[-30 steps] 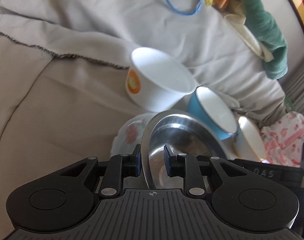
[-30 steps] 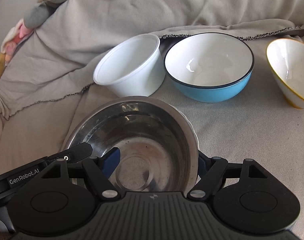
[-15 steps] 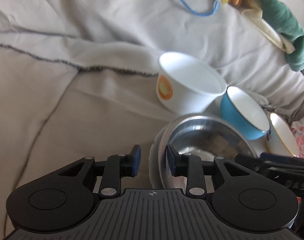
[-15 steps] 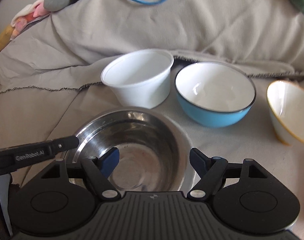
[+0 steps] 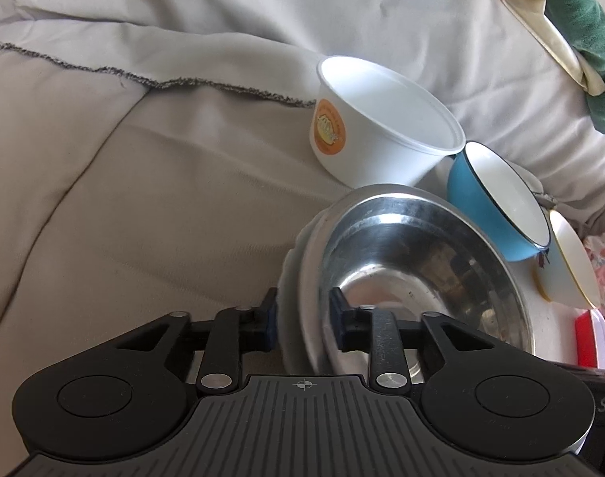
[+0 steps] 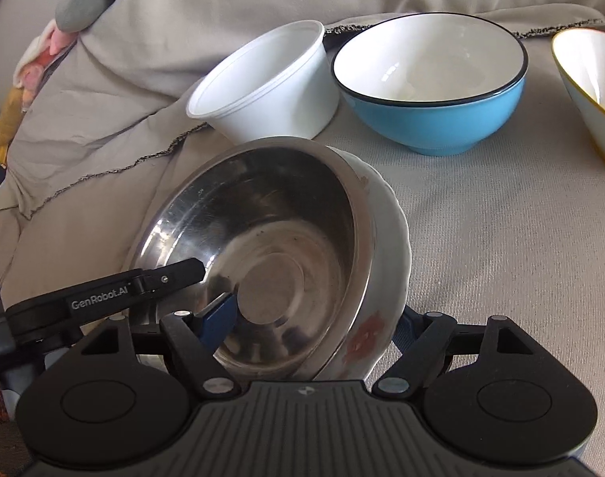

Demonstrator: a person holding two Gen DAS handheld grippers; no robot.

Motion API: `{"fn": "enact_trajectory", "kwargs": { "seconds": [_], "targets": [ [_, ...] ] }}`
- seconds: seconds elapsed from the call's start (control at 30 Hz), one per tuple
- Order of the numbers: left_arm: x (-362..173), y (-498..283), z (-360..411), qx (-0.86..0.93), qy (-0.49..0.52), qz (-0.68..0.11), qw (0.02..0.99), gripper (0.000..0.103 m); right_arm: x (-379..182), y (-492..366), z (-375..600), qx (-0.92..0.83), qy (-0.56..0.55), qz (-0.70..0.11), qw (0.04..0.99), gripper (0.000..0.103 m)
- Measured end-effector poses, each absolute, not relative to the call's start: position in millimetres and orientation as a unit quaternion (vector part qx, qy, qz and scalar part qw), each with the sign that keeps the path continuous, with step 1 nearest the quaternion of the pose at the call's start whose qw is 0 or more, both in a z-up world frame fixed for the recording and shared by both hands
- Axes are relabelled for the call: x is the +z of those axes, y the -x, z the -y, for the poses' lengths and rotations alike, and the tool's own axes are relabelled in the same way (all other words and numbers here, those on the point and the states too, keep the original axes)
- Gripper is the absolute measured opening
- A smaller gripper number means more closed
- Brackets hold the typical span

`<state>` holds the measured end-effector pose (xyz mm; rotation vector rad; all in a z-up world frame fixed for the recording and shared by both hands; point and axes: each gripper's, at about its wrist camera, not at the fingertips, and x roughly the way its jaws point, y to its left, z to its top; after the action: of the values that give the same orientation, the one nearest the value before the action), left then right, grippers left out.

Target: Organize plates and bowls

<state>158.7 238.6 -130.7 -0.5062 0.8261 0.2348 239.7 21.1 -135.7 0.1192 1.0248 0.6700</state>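
Note:
A steel bowl (image 5: 413,278) sits nested in a white floral bowl (image 5: 302,278), also seen in the right wrist view as steel bowl (image 6: 270,246) in floral bowl (image 6: 386,262), tilted off the couch. My left gripper (image 5: 300,320) is shut on the near rims of both bowls. My right gripper (image 6: 318,322) straddles the same stack, one finger inside the steel bowl, one outside the floral bowl. A white paper tub (image 6: 266,83), a blue bowl (image 6: 429,79) and a yellow-rimmed bowl (image 6: 588,83) stand behind.
A beige couch cover (image 5: 143,183) carries everything. A backrest with draped cloth rises behind. Green cloth (image 5: 580,39) lies upper right, a red-edged object (image 5: 592,338) at right. Soft toys (image 6: 44,51) lie at the far left of the right wrist view.
The nested bowls have tilted up on edge. My left gripper has shifted right and closed over both rims. The right gripper has moved closer around the stack.

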Motion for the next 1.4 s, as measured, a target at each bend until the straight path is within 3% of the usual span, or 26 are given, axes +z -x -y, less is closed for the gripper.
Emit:
{"fn": "enact_trajectory", "kwargs": {
  "seconds": [0.1,0.33,0.63,0.77,0.87,1.07,1.17,1.23,1.3,1.4],
  "targets": [
    [-130.4,-165.0,-223.9,0.104,0.225,-0.393,0.886,0.041,-133.8,-237.4,-10.5,0.308,-0.058,-0.475,0.822,0.08],
    [-130.5,-172.5,-211.4,0.075,0.234,-0.383,0.89,0.038,-136.9,-240.5,9.6,0.291,-0.07,-0.466,0.832,0.081],
    [-64.9,-150.6,-182.8,0.158,0.205,-0.308,0.916,0.035,-88.0,-209.5,52.2,0.253,0.023,-0.332,0.908,0.09],
    [-45.5,-172.6,-124.0,0.066,0.195,-0.318,0.926,0.035,-71.7,-199.2,129.1,0.173,-0.01,-0.276,0.945,0.103],
    [-51.0,-200.0,-64.6,-0.02,0.202,-0.357,0.912,0.035,-68.7,-199.2,191.0,0.112,-0.015,-0.253,0.961,0.103],
    [-89.3,-254.3,47.0,-0.14,0.201,-0.427,0.871,0.035,-89.3,-221.5,300.9,0.03,-0.139,-0.296,0.945,0.103],
    [-112.2,-271.0,80.8,-0.154,0.203,-0.466,0.847,0.035,-108.8,-233.2,326.0,0.013,-0.181,-0.321,0.93,0.095],
    [-123.9,-278.7,94.8,-0.148,0.194,-0.486,0.839,0.034,-123.6,-236.2,332.4,0.009,-0.194,-0.345,0.918,0.08],
    [-131.3,-276.9,102.1,-0.141,0.185,-0.494,0.838,0.026,-133.8,-236.3,332.6,0.018,-0.198,-0.36,0.912,0.074],
    [-135.8,-273.9,102.2,-0.149,0.2,-0.503,0.827,0.025,-143.6,-239.9,326.6,0.028,-0.197,-0.377,0.905,0.069]
  ]
}}
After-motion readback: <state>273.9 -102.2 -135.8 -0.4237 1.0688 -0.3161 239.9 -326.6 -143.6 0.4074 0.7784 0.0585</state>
